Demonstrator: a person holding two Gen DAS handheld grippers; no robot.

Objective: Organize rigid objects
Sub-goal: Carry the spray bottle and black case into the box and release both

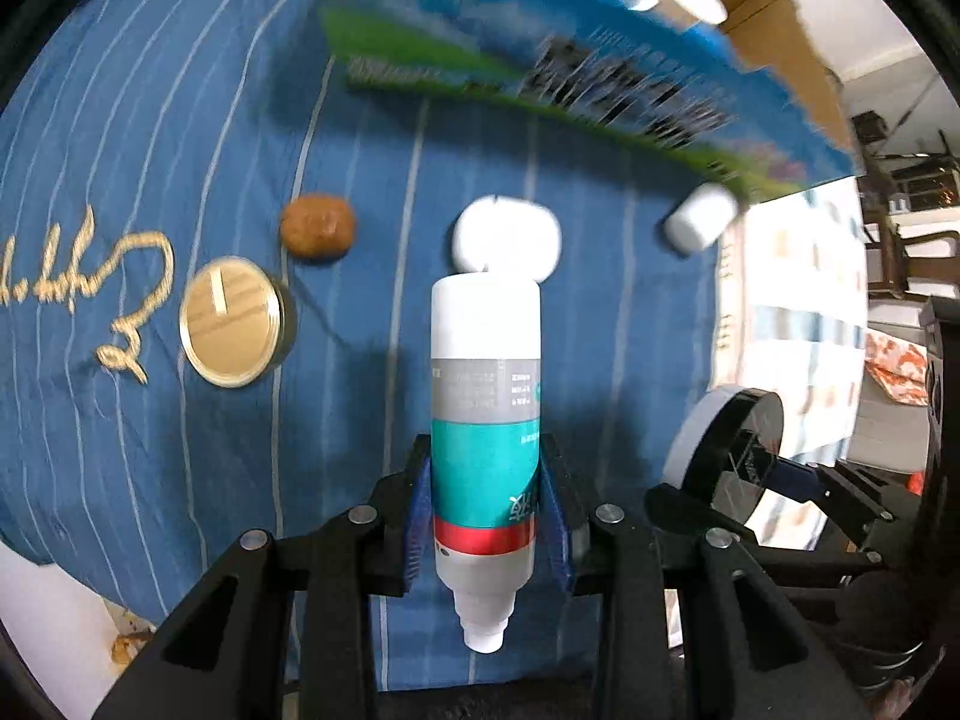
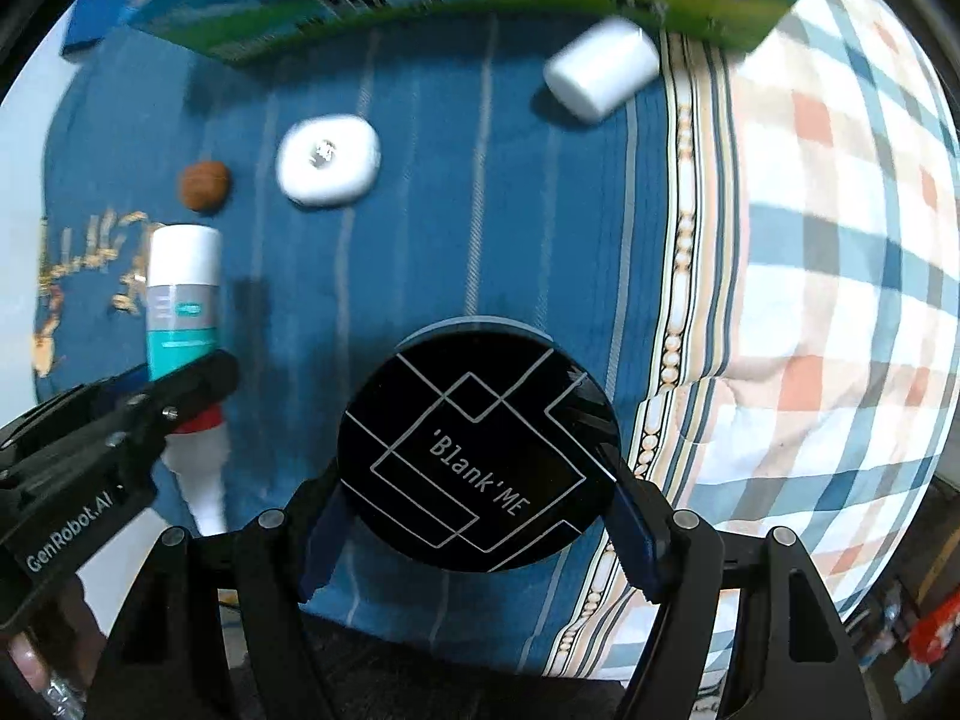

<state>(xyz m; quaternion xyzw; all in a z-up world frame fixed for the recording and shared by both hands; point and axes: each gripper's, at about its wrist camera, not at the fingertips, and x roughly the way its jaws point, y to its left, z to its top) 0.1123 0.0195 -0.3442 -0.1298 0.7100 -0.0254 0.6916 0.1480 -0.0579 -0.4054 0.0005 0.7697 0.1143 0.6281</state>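
White-capped plastic tube banded in teal, grey and red point(image 1: 485, 444) is clamped between the blue-padded fingers of the left gripper point(image 1: 486, 510), its nozzle pointing back toward the camera, and it is held above a blue striped cloth point(image 1: 210, 120). A round black compact lettered 'Blank'ME point(image 2: 477, 450) is gripped at its edges by the right gripper point(image 2: 477, 516), just beside the tube. On the cloth a white rounded case point(image 1: 507, 240), a brown walnut-like lump point(image 1: 318, 227) and a gold round tin point(image 1: 231, 321) are seen near one another. A white cylinder point(image 2: 603, 69) lies apart, beside a blurred blue-and-green printed carton point(image 1: 540, 72). A checked quilt point(image 2: 840, 240) adjoins the cloth.
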